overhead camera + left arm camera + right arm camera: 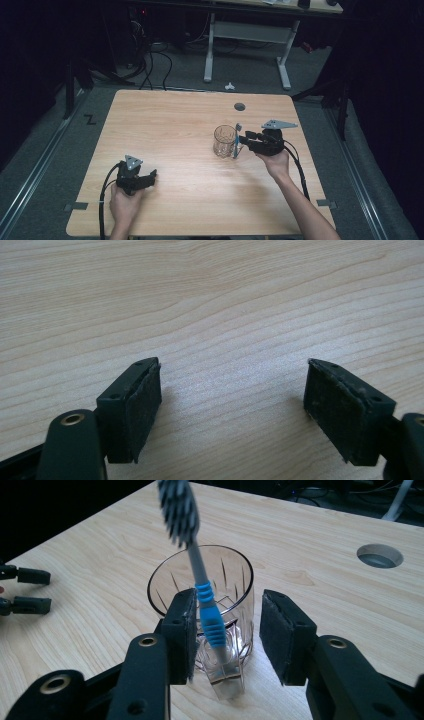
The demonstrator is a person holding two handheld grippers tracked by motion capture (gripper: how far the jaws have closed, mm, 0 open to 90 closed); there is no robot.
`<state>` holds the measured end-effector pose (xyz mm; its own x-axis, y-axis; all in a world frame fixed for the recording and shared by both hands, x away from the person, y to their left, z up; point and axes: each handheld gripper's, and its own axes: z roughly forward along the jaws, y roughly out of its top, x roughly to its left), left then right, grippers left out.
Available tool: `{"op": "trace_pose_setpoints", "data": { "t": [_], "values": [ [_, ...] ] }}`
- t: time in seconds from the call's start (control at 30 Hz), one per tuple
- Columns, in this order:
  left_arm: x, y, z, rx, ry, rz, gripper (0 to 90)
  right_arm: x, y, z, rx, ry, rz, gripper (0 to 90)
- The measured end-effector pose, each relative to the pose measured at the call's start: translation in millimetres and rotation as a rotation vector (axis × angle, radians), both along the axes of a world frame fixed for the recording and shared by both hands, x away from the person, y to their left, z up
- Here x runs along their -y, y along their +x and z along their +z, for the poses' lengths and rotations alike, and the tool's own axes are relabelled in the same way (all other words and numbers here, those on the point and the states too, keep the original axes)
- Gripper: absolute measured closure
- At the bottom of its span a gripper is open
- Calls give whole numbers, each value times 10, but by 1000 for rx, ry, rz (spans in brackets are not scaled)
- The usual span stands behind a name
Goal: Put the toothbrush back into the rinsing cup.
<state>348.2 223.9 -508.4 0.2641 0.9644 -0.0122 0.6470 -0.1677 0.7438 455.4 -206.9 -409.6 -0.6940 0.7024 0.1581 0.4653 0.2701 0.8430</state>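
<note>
Your right gripper (227,635) stands with jaws apart around the toothbrush (205,600), which leans against one pad, just in front of the glass (170,582) right of the table's (165,120) middle (bristles up). Your left gripper (150,176) rests near you, jaws wide apart over bare wood

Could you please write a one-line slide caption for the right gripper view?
Open right claw flanks a blue-and-grey toothbrush standing beside a clear glass on the wooden table.
</note>
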Motion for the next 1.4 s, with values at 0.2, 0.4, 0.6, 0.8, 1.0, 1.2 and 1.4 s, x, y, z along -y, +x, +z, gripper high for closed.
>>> {"op": "trace_pose_setpoints", "data": {
  "t": [0.2, 0.4, 0.6, 0.8, 1.0, 1.2, 1.4],
  "values": [
    [0, 0, 0, 0, 0, 0, 235, 42, -34, 48, 7, -10, -12, 580],
    [0, 0, 0, 0, 0, 0, 235, 105, -73, 51, 18, 9, -37, 580],
    [0, 0, 0, 0, 0, 0, 235, 179, -101, 42, 13, 5, -55, 580],
    [0, 0, 0, 0, 0, 0, 235, 229, -134, 100, 29, 19, -61, 580],
    [0, 0, 0, 0, 0, 0, 235, 270, -156, 119, 32, 25, -70, 580],
    [0, 0, 0, 0, 0, 0, 235, 287, -181, 145, 37, 27, -71, 580],
    [0, 0, 0, 0, 0, 0, 235, 336, -195, 152, 40, 40, -84, 582]
  ]
}}
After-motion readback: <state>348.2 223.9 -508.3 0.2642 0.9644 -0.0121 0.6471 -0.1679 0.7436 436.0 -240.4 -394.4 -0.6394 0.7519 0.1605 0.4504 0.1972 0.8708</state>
